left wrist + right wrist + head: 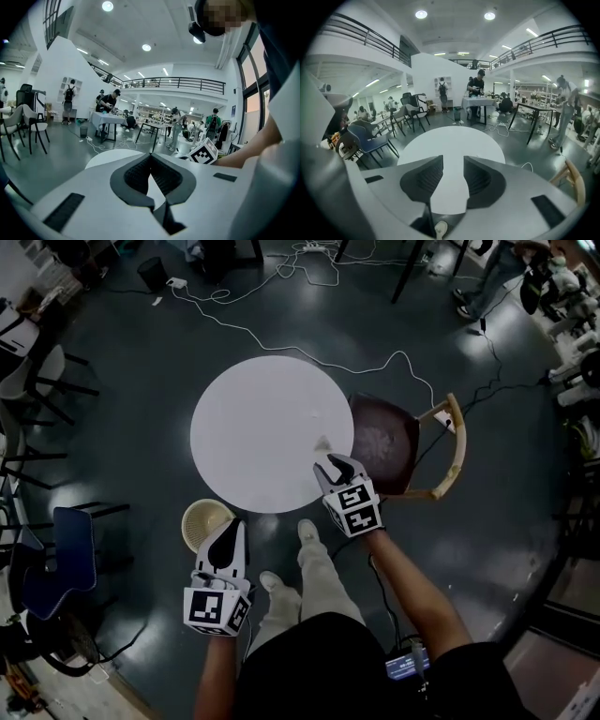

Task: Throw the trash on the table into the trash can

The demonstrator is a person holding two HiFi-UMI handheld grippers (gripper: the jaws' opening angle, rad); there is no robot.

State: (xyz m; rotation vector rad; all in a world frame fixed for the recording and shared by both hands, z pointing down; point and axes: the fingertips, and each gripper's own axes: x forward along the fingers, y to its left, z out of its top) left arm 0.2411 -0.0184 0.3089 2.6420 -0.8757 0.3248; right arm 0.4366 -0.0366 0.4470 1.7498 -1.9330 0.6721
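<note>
the round white table [253,427] holds little; a brown chair [384,442] crowds its right edge; the trash can [202,521] sits on the floor at its near rim, beside the left gripper [232,529], jaws pressed together and empty; the right gripper [337,465], jaws spread on nothing, seemingly lines up on a small pale scrap [322,442] just ahead; nothing blocks it.
</note>
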